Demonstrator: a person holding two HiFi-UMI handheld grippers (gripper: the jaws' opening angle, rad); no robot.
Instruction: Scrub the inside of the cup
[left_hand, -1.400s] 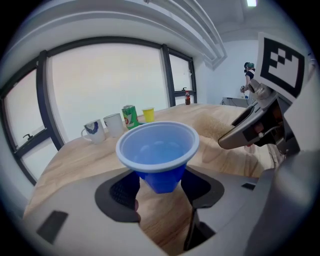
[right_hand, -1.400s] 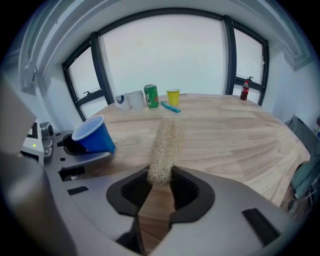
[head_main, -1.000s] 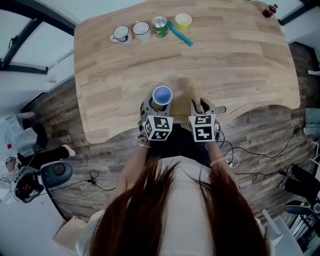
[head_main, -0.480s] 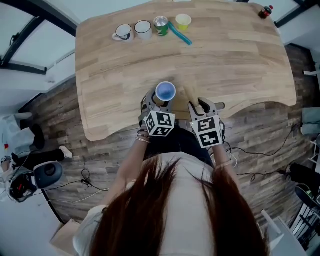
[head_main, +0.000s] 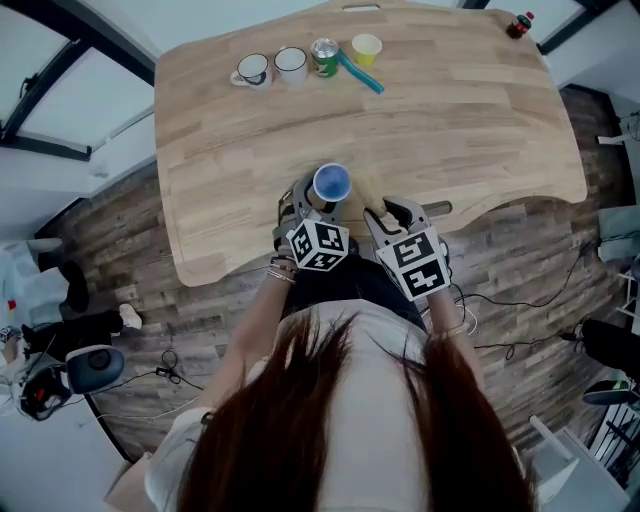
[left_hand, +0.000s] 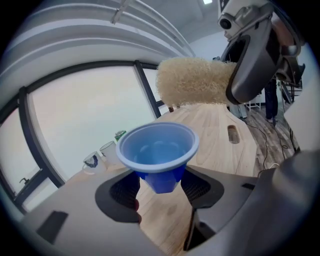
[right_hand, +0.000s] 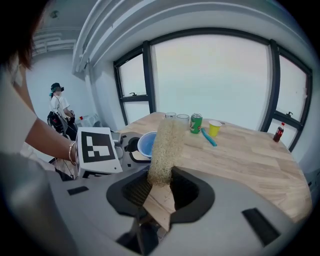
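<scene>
Flaring blue cup (left_hand: 157, 150), mouth upward.

Wooden table (head_main: 450, 130). Far edge, in a row: mug (head_main: 252, 70), second mug (head_main: 291, 64), green can (head_main: 323, 55), yellow cup (head_main: 366, 47). Teal stick (head_main: 360, 73), possibly a brush, lies beside it. Bottle (head_main: 518, 24) at far right corner.

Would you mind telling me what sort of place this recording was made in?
Probably an office or lab-style workroom rather than a kitchen: a large wooden table, tall windows along the wall, and a plank floor.
</scene>
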